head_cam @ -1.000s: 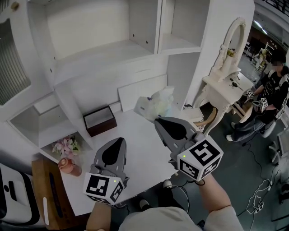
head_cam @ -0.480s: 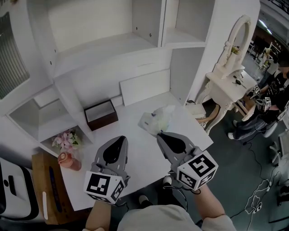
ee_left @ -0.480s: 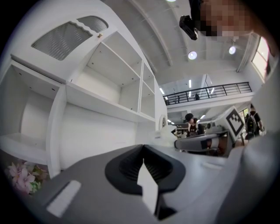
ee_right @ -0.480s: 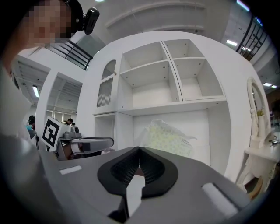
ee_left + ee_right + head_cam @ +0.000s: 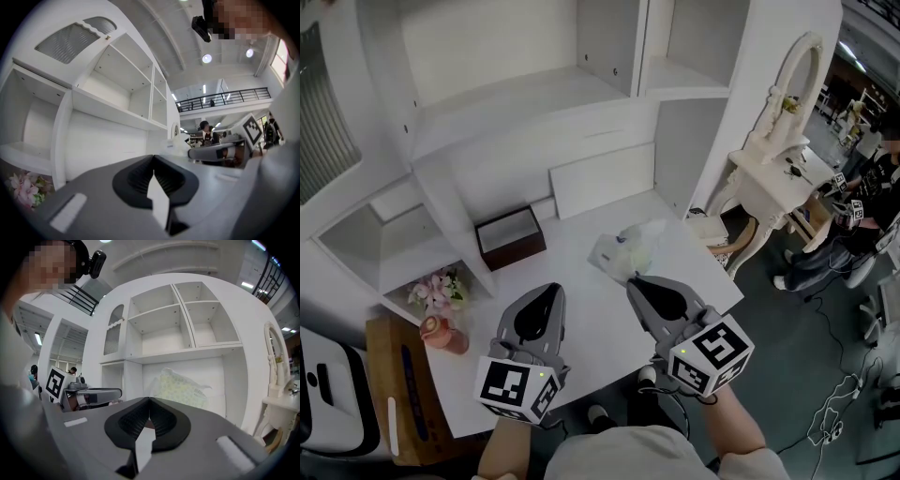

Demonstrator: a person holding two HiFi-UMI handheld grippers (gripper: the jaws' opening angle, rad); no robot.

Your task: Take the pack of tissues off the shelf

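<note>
On the white table [image 5: 591,328], near its right-hand edge, lies the soft pack of tissues in pale crinkled plastic wrap with a faint yellow-green print [image 5: 626,248]. It is down off the tall white shelf unit [image 5: 516,98], whose open compartments behind it are bare.

The right gripper [image 5: 630,278] points level at the pack. Its fingers [image 5: 126,425] are pressed fully together, and the near edge of the wrap meets their tips, so they appear to be pinching only a thin fold of film. In the right gripper view the pack [image 5: 180,387] rises just beyond the closed tips, slumped and wrinkled.

The left gripper [image 5: 546,289] sits beside it over the table. Its fingers [image 5: 133,180] are also closed and hold nothing.

The pack looks light and squashy, with no stiff side. The loose film is probably slippery and could stretch or slide out of a small pinch. A firmer hold would likely be across the padded body or on a gathered end seam. Nothing about it seems fragile.
</note>
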